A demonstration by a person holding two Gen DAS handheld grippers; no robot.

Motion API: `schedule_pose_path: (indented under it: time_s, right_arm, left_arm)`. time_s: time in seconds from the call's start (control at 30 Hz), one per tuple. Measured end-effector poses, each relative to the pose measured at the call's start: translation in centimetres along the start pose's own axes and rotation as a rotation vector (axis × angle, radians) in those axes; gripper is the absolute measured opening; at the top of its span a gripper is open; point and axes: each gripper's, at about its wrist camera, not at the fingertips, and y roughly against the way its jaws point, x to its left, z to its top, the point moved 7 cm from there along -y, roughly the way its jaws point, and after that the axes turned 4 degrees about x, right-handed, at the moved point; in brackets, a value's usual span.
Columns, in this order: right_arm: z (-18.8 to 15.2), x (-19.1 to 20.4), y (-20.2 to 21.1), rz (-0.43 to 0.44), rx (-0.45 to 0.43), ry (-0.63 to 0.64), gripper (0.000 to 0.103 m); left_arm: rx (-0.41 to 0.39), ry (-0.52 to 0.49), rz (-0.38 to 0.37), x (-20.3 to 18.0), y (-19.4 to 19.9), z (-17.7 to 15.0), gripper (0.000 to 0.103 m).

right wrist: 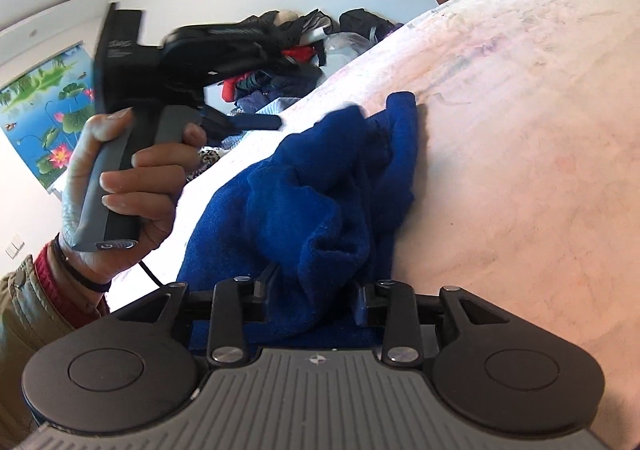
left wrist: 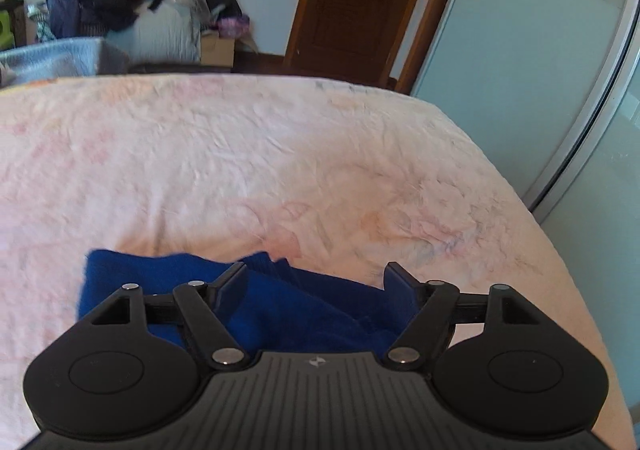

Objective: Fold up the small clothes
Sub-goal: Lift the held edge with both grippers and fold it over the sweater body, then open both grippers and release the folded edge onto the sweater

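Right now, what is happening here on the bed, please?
A person works on a blue garment lying crumpled on the pink bedsheet, with a gripper in each hand. The right gripper has bunched cloth between its fingers. The left gripper hovers open over the garment. Nothing is folded yet.

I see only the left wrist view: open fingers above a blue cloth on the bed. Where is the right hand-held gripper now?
Observer: The right hand-held gripper has the blue cloth bunched between its fingers.
Operator: Is the cloth flat already?
Observer: No, it lies crumpled in a heap on the bed.
Operator: Who holds my side?
Observer: A bare hand grips the handle of the left hand-held gripper.
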Motion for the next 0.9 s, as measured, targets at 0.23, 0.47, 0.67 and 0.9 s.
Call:
schedule_pose_path:
  time_s: [0.23,0.47,0.67,0.9]
  right_arm:
    - [-0.4,-0.8,0.2,-0.008,0.005,0.004,0.01]
    - [3.2,-1.9,2.4,-0.022,-0.066,0.006,0.046]
    - [11.8,-1.7,-1.6,0.028,-0.084,0.024,0.046]
    - [16.7,-1.4,-12.1,0.01,0.153,0.133,0.049]
  left_arm:
    - [-0.006,-0.079,0.186,2.5,3.2,-3.9,0.075]
    - [-0.024,-0.121,0.311,4.2,5.8,-9.9,0.075]
    - [-0.061,-0.158,0.324,2.5,6.9,-11.8,0.075]
    - [-0.069,-0.24,0.355,1.1,6.6,-13.7,0.081]
